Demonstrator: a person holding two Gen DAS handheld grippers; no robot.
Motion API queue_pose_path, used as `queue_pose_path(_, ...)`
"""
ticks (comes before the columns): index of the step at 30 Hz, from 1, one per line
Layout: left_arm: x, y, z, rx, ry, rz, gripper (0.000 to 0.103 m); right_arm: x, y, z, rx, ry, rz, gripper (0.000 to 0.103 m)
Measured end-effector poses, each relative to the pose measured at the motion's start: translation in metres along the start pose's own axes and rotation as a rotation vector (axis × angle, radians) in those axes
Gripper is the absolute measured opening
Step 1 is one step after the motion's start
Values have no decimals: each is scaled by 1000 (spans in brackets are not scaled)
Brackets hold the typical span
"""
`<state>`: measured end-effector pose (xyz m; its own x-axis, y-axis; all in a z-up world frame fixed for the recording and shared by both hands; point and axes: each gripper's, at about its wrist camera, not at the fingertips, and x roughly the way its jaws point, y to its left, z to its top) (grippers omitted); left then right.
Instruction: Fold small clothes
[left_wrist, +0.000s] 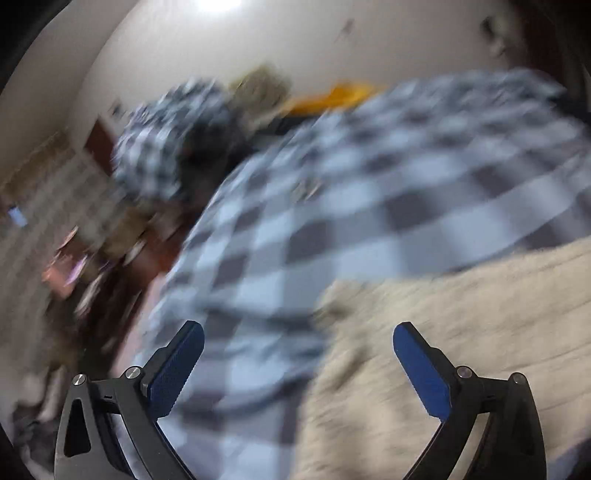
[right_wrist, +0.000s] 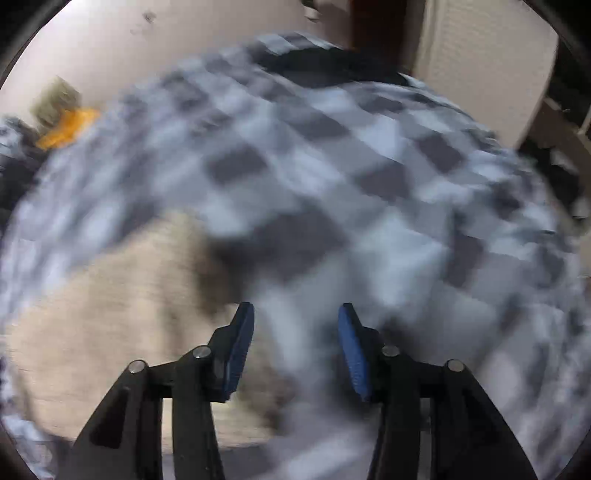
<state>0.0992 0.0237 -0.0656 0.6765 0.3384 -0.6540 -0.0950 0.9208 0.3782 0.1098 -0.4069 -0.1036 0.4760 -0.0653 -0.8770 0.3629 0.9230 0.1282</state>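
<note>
Roughly: both views are motion-blurred, with the blue-grey and dark checkered bedcover (left_wrist: 369, 206) running to a bed edge on the left of the left wrist view and bare pale wall (left_wrist: 258, 44) beyond. One beige fuzzy knit garment (left_wrist: 461, 332) lies flat on that cover, an orange cloth (left_wrist: 332, 96) far back by the wall. Left gripper (left_wrist: 297, 343) is spread wide over the garment's left edge, gripping nothing; right gripper (right_wrist: 296, 319) is partly spread beside its right edge, nothing visibly pinched.
</note>
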Motion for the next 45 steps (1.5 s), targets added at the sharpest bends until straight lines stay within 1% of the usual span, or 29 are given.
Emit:
queue_pose_path(1, -9, -5, 1, -12, -47, -147, 103, -3, 15, 2, -13, -17, 38, 70)
queue_pose_path(3, -10, -20, 0, -17, -32, -379, 103, -5, 53, 1, -76, -70, 105, 84)
queue_pose_path(5, 1, -38, -3, 9, 46, -546, 103, -2, 86, -1, -149, -93, 178, 85)
queue_pose_path(6, 10, -50, -9, 45, 105, -626, 103, 4, 114, -10, -204, -74, 222, 85)
queue_pose_path(7, 16, -61, -15, 83, 156, -648, 103, 14, 129, -13, -249, -49, 250, 85)
queue_pose_path(8, 24, -67, -20, 118, 194, -634, 103, 25, 146, -19, -305, -19, 270, 85)
queue_pose_path(10, 40, -71, -29, 156, 233, -590, 103, 52, 167, -28, -419, 36, 245, 85)
queue_pose_path(11, 46, -65, -31, 140, 235, -612, 103, 66, 174, -33, -484, 53, 212, 85)
queue_pose_path(13, 56, -49, -28, 106, 254, -586, 103, 81, 168, -37, -555, 40, 212, 88)
queue_pose_path(15, 68, -28, -27, 75, 282, -373, 103, 81, 145, -28, -511, 53, 228, 90)
queue_pose_path(17, 90, 4, -31, -36, 366, -333, 103, 79, 117, -14, -431, 78, 246, 90)
queue_pose_path(18, 99, 22, -35, -98, 417, -305, 103, 77, 96, -7, -377, 60, 157, 90)
queue_pose_path(20, 113, 56, -44, -260, 511, -293, 103, 81, 54, 4, -284, 40, -133, 96)
queue_pose_path(21, 116, 70, -47, -311, 544, -212, 103, 79, 26, 7, -207, 45, -184, 96)
queue_pose_path(22, 118, 88, -51, -322, 590, 12, 103, 74, 6, 7, -147, 48, -223, 96)
queue_pose_path(23, 115, 100, -52, -323, 590, 121, 103, 70, -9, 7, -102, 49, -269, 96)
queue_pose_path(24, 111, 116, -50, -353, 553, 180, 103, 62, -22, 7, -68, 38, -310, 96)
queue_pose_path(25, 106, 125, -49, -388, 525, 178, 103, 55, -28, 8, -54, 18, -323, 96)
queue_pose_path(27, 92, 145, -40, -529, 437, 108, 103, 37, -30, 9, -34, -40, -325, 97)
queue_pose_path(28, 83, 147, -36, -589, 380, 54, 103, 27, -23, 12, -29, -75, -309, 97)
queue_pose_path(30, 74, 133, -22, -632, 289, -50, 103, 12, 1, 18, -50, -142, -250, 97)
queue_pose_path(31, 63, 116, -12, -613, 222, -147, 103, 12, 20, 18, -76, -166, -222, 97)
queue_pose_path(33, 55, 84, 1, -525, 146, -306, 103, 12, 64, 15, -147, -195, -160, 97)
queue_pose_path(34, 53, 56, 10, -426, 123, -441, 103, 15, 86, 13, -181, -198, -126, 97)
queue_pose_path(36, 56, 19, 18, -315, 117, -558, 103, 21, 130, 4, -259, -203, -63, 97)
queue_pose_path(40, 59, -40, 25, -181, 64, -606, 103, 38, 208, -27, -457, -242, 64, 97)
queue_pose_path(42, 71, -63, 26, -116, 97, -539, 103, 47, 232, -41, -522, -242, 126, 97)
queue_pose_path(44, 81, -69, 24, -66, 91, -468, 103, 61, 244, -48, -553, -234, 86, 97)
queue_pose_path(45, 81, -68, 20, -52, 82, -435, 103, 70, 242, -46, -556, -210, 90, 97)
